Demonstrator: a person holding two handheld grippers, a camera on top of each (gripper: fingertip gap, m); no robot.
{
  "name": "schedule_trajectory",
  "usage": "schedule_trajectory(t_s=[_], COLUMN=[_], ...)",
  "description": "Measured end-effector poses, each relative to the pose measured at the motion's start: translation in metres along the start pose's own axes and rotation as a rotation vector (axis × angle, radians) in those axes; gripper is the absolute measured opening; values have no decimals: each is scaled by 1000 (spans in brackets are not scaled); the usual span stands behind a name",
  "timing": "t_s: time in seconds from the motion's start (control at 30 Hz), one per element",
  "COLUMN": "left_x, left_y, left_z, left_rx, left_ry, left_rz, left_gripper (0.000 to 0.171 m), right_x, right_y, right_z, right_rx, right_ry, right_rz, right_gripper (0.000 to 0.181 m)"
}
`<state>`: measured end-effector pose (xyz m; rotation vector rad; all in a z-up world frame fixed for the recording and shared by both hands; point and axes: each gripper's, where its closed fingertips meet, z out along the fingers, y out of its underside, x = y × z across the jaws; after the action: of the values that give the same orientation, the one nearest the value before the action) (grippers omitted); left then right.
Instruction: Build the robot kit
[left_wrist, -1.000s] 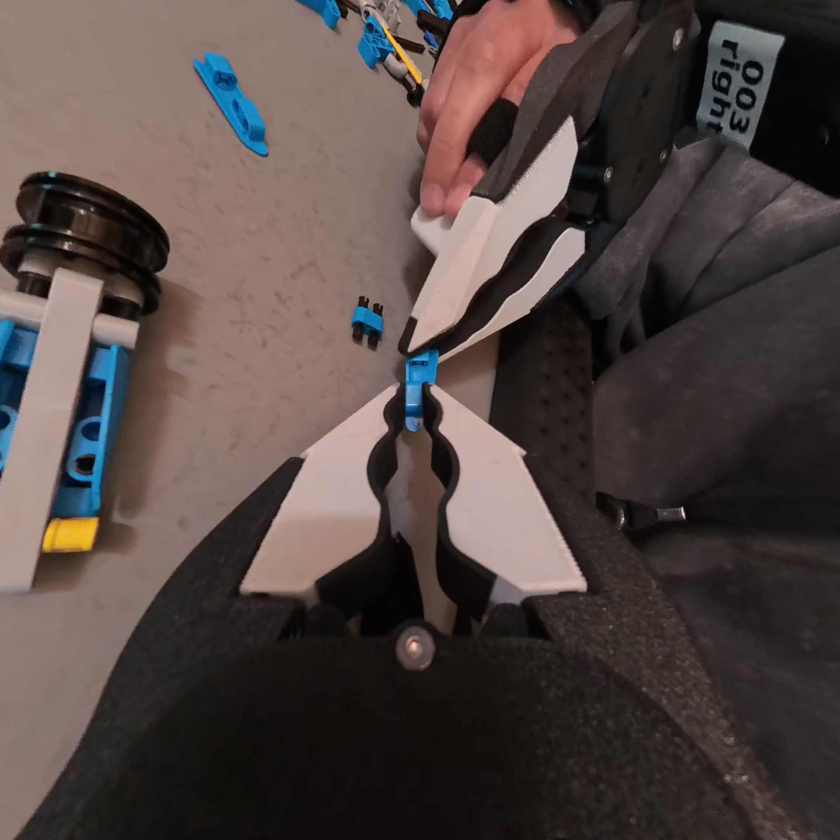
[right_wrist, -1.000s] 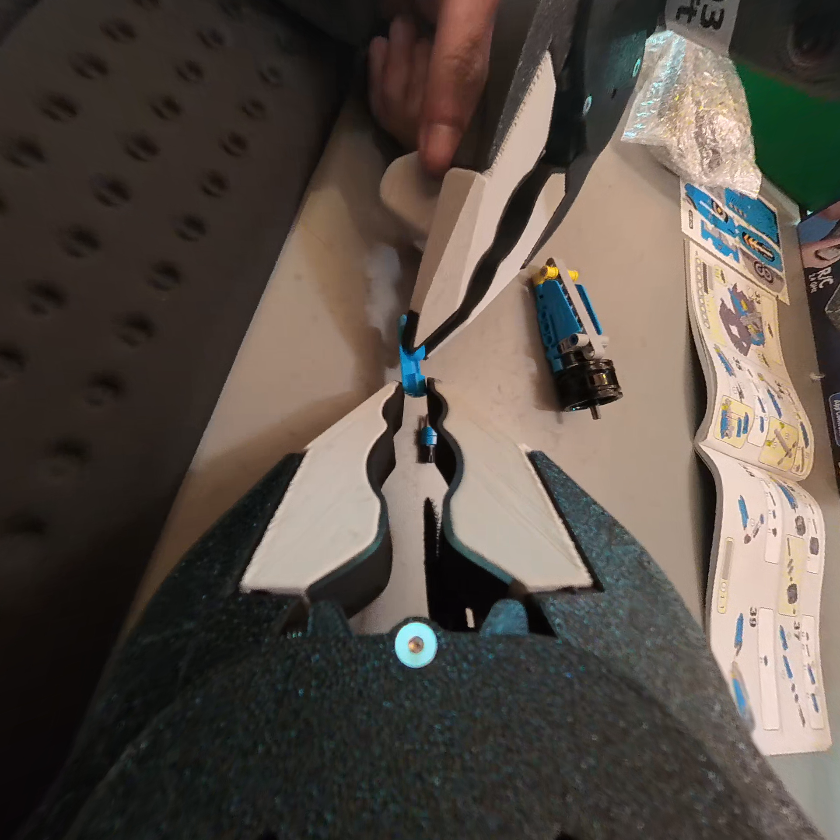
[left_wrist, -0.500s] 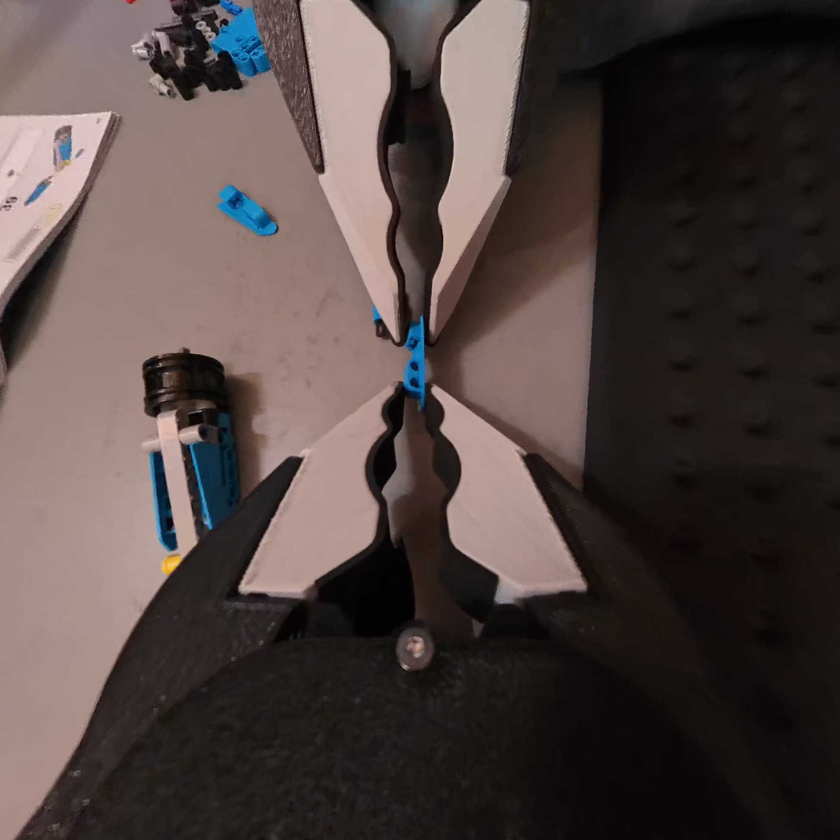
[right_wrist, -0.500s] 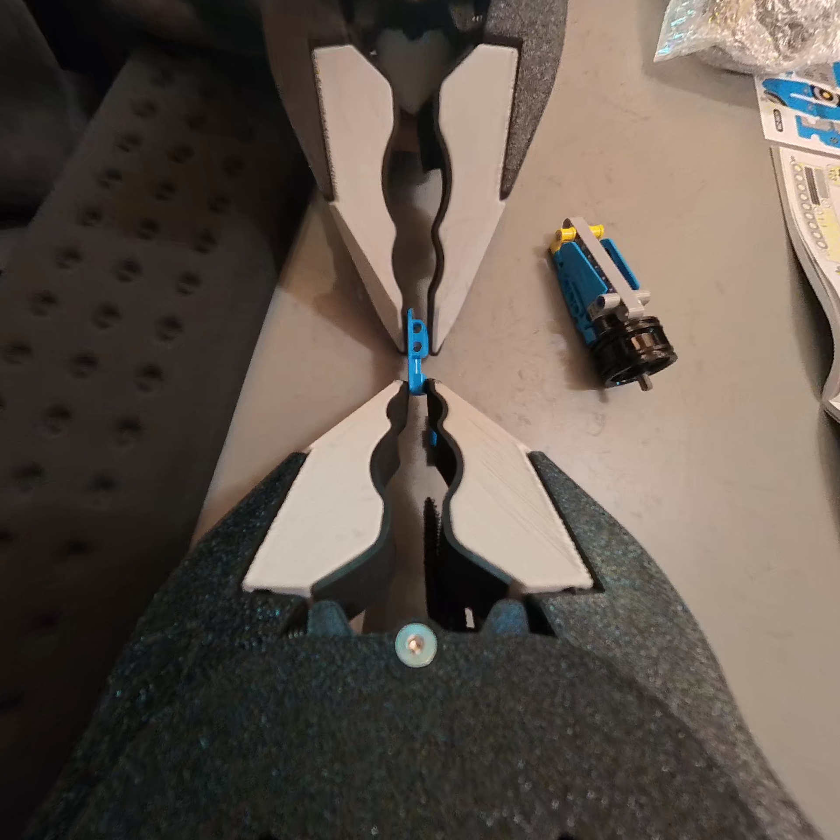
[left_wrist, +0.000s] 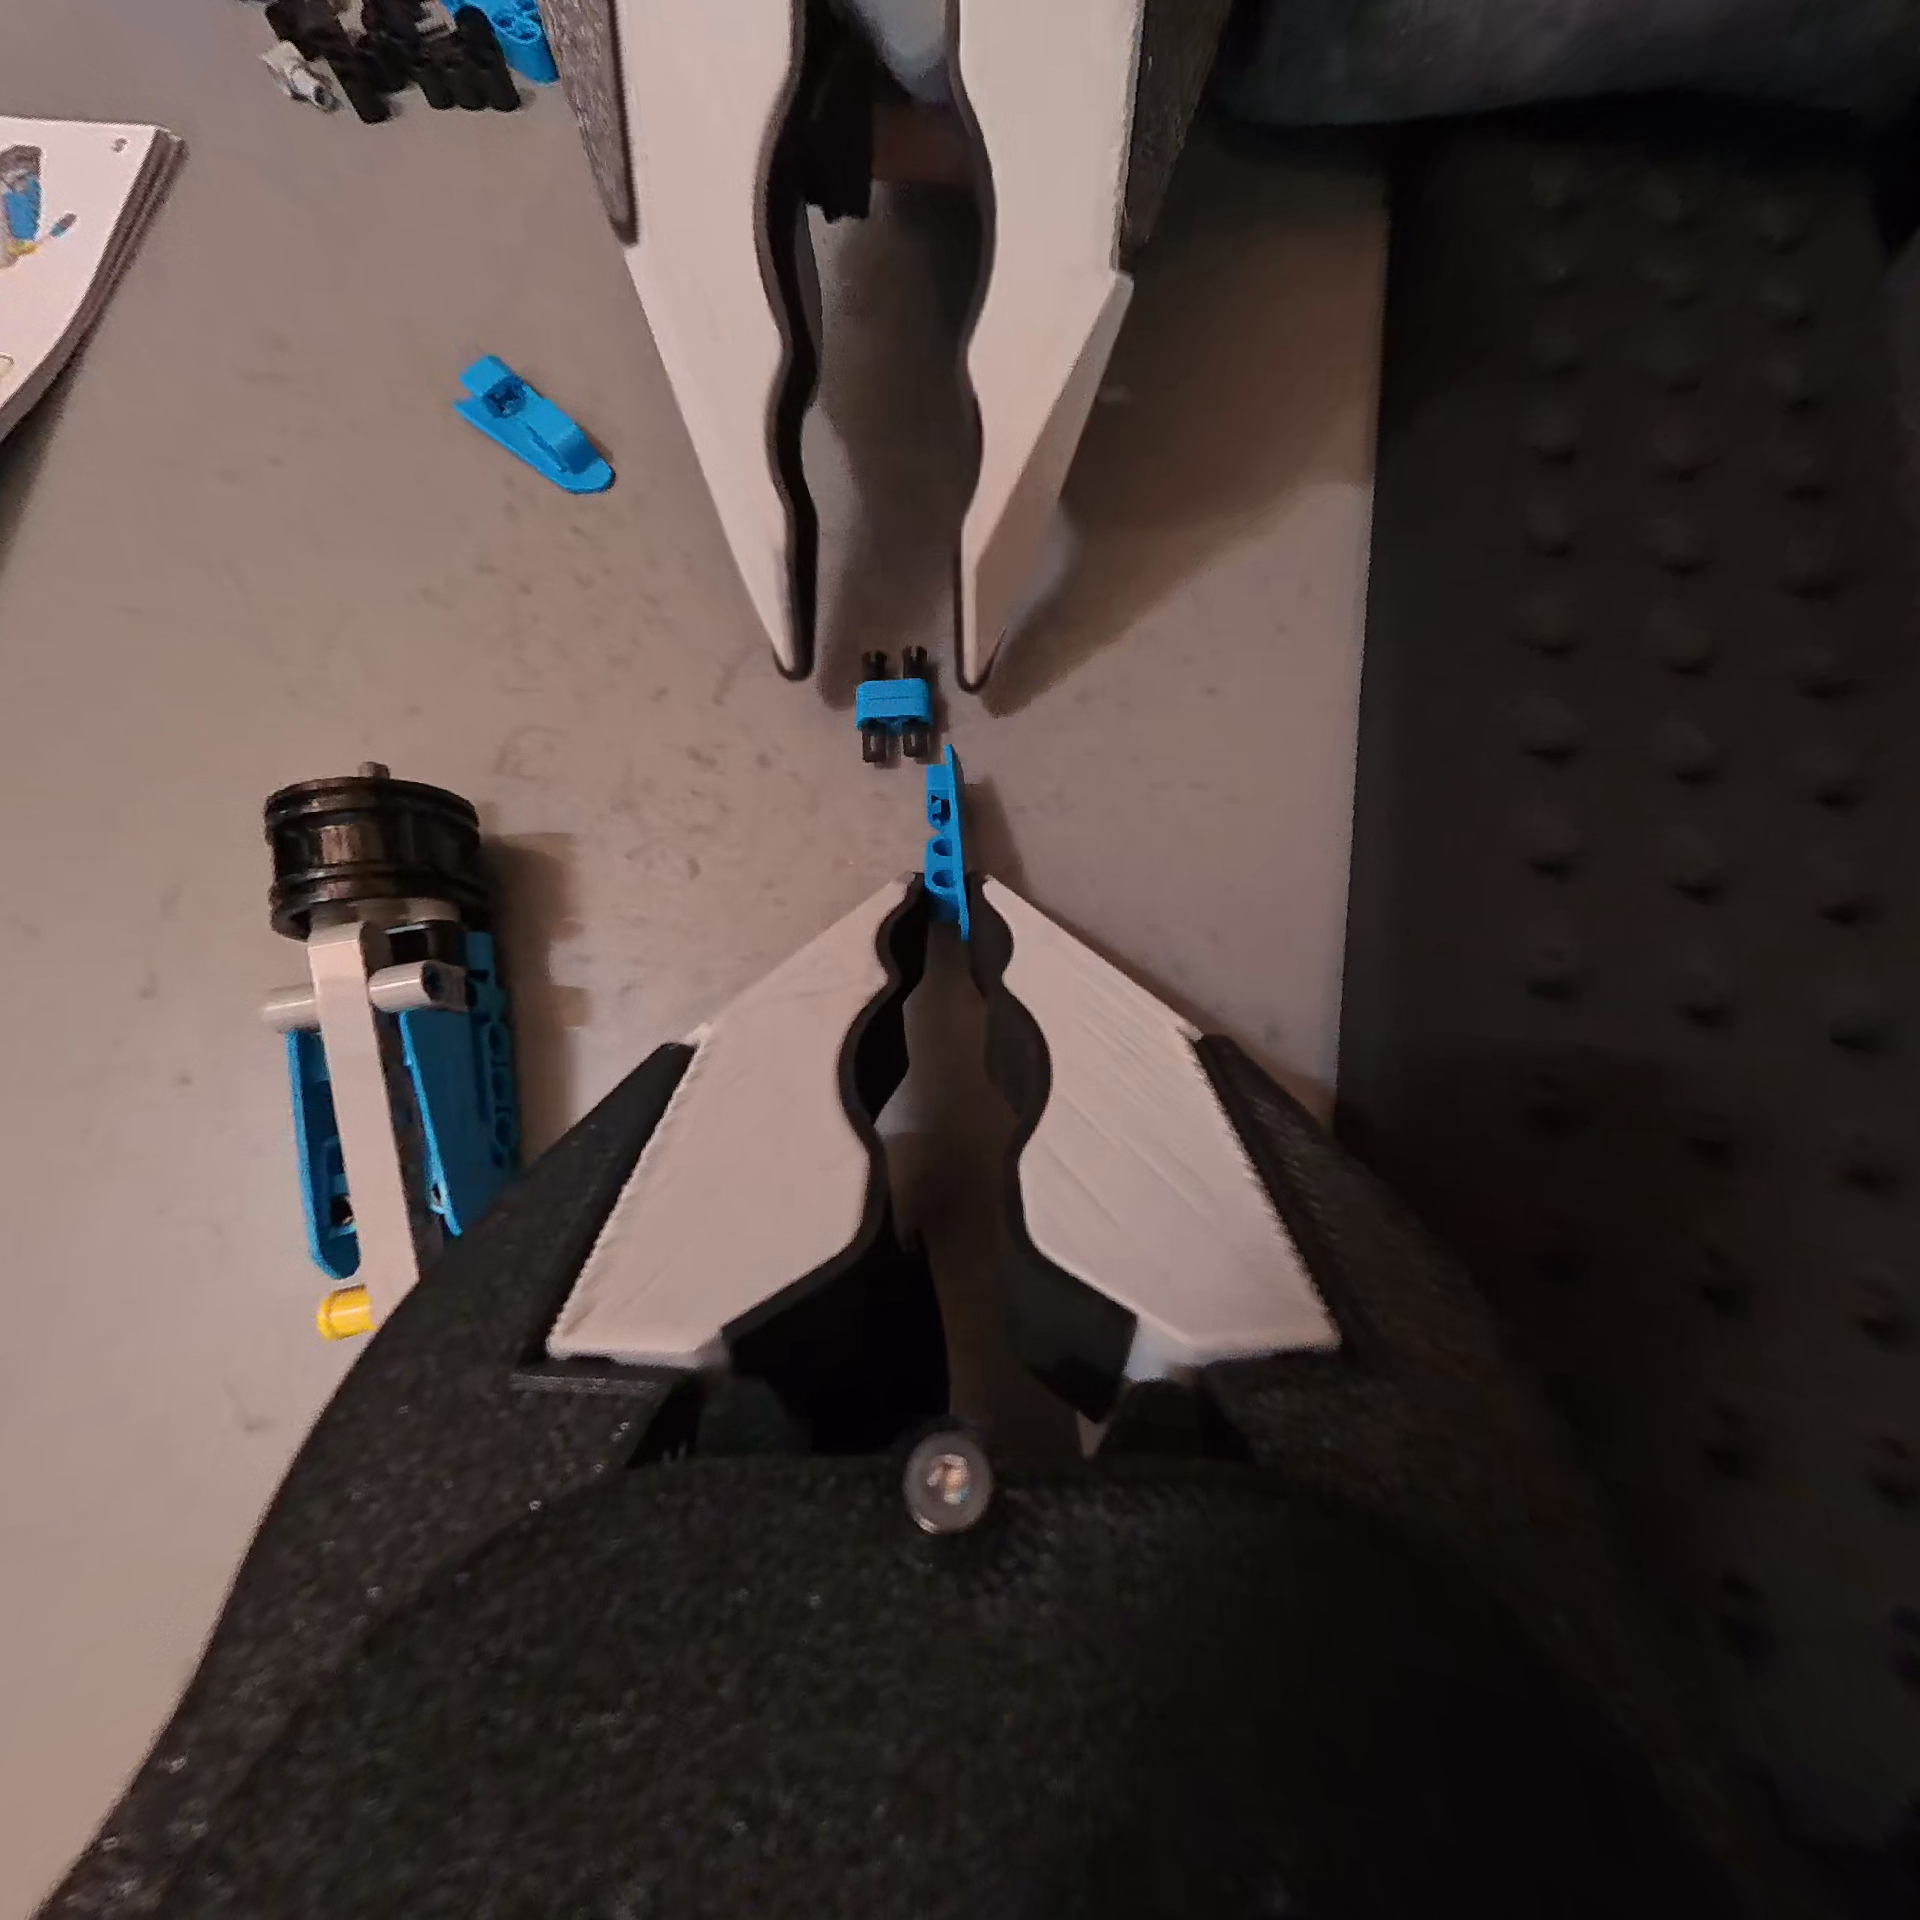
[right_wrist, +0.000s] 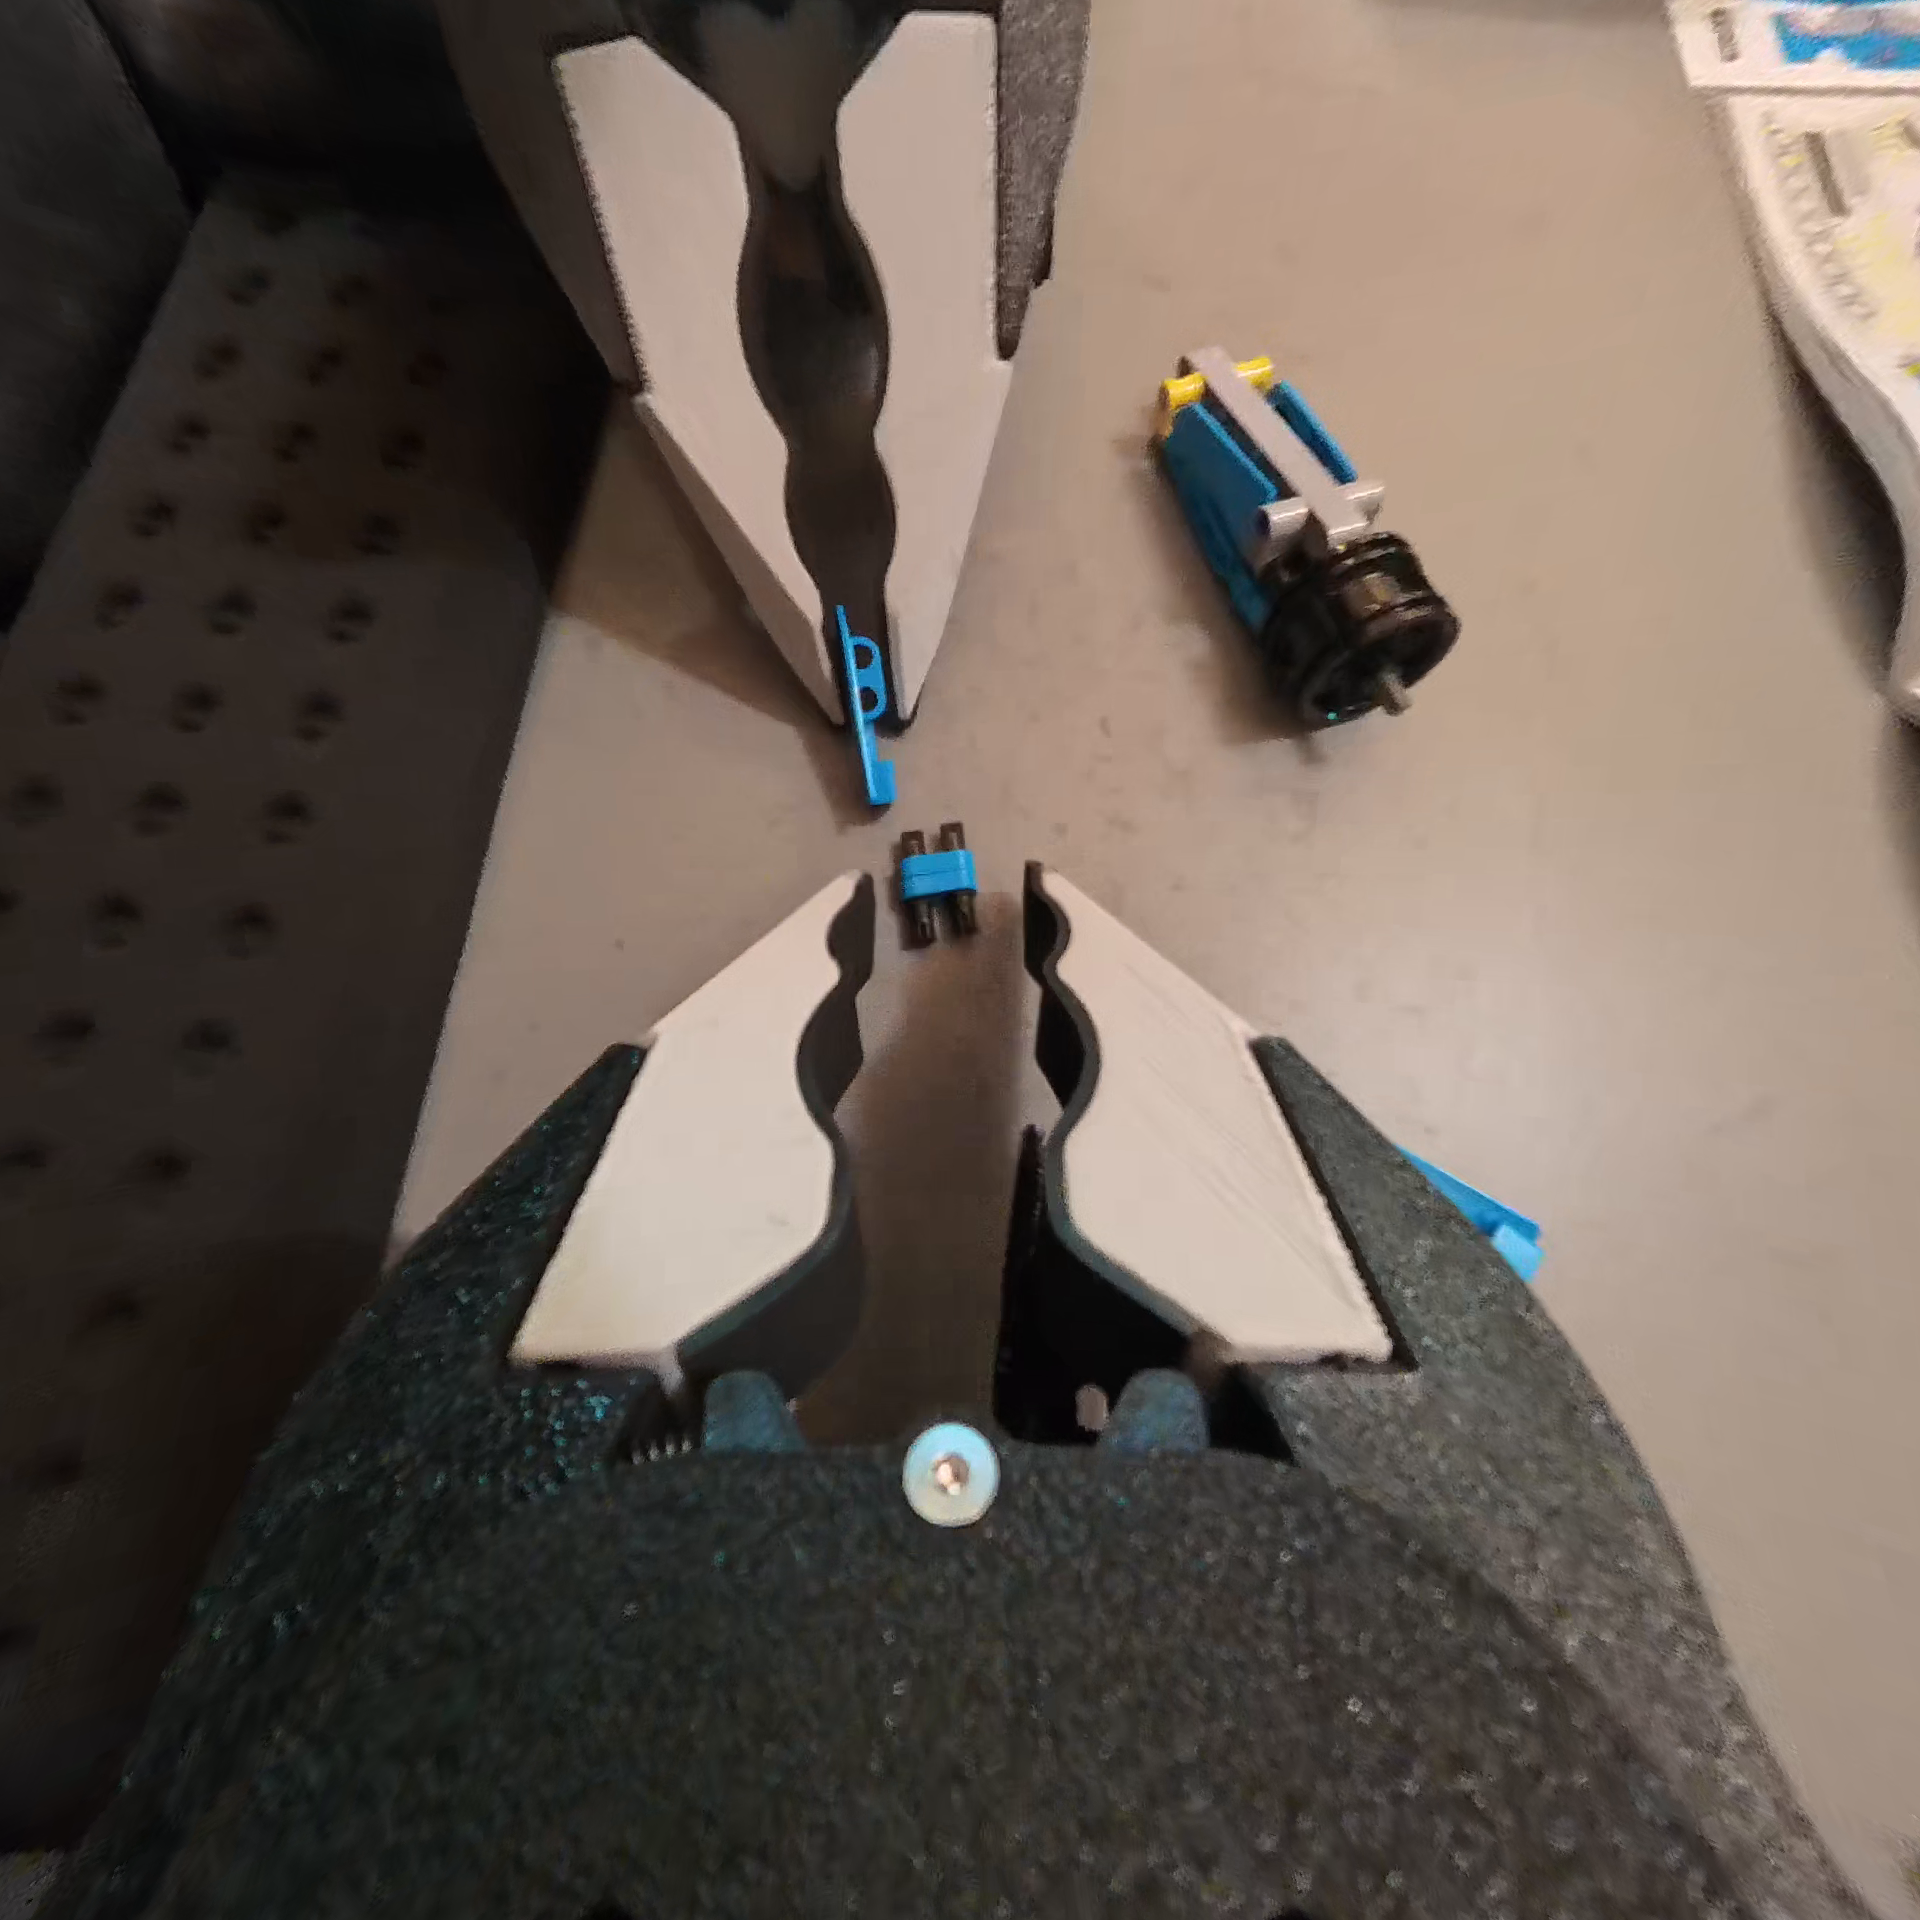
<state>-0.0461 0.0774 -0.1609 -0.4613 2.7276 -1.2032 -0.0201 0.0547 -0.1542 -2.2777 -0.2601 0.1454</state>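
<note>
My left gripper (left_wrist: 943, 883) is shut on a thin blue beam with holes (left_wrist: 943, 831), which sticks out past its tips just above the grey table (left_wrist: 312, 623). My right gripper (right_wrist: 945, 881) is open and faces the left one tip to tip. A small blue connector with black pins (right_wrist: 935, 885) lies on the table between the right fingertips. In the left wrist view the right gripper (left_wrist: 881, 673) stands open over that connector (left_wrist: 894, 709). In the right wrist view the left gripper (right_wrist: 871, 717) holds the beam (right_wrist: 868, 717).
A blue, white and black wheel assembly (left_wrist: 374, 1018) (right_wrist: 1299, 520) lies beside the grippers. A flat blue part (left_wrist: 530, 426), a pile of loose parts (left_wrist: 416, 62) and an instruction booklet (left_wrist: 62, 239) (right_wrist: 1829, 208) lie farther off. A dark dimpled surface (left_wrist: 1662, 727) borders the table edge. The grippers' ends are close to 4 cm from one another.
My right gripper has opened, let go of the blue beam and drawn back. The beam stays in my left gripper. The connector now shows between the right fingertips.
</note>
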Motion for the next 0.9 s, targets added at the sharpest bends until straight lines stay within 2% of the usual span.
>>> schedule_trajectory(t_s=[0.2,0.27,0.9], left_x=[0,2,2], left_y=[0,1,0], left_z=[-1,0,0], left_rx=[2,-1,0], left_ry=[-4,13,43], left_rz=[2,5,-58], left_gripper=[13,7,6], right_x=[-5,-5,-10], right_y=[4,4,-3], right_z=[7,7,15], right_rx=[-22,-21,-46], right_ry=[-40,-41,-63], right_rz=[-6,-5,-25], right_gripper=[16,16,15])
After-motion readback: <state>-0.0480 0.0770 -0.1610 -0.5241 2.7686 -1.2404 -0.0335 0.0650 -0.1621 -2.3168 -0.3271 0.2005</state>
